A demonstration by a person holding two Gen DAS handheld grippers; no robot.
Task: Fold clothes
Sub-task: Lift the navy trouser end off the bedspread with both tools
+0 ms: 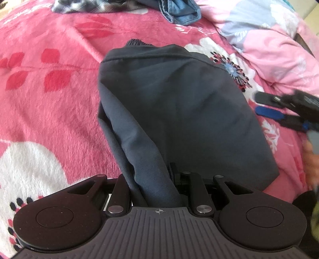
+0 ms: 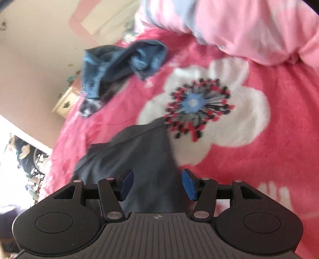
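while the dark grey garment (image 1: 179, 103) lies folded on the pink floral blanket (image 1: 49, 103), your left gripper (image 1: 157, 191) is clamped on its near edge. your right gripper (image 2: 157, 184) hangs beside it, fingers (image 2: 188, 184) apart and gripping nothing, cloth beneath them.

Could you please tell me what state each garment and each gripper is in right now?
dark grey garment: lying partly folded on the pink blanket, its near end pinched.
left gripper: shut on the dark grey garment.
right gripper: open, pads apart, nothing pressed.
jeans: crumpled, unfolded, at the far edge of the blanket.
plaid garment: bunched, unfolded.
pink quilt: rumpled.
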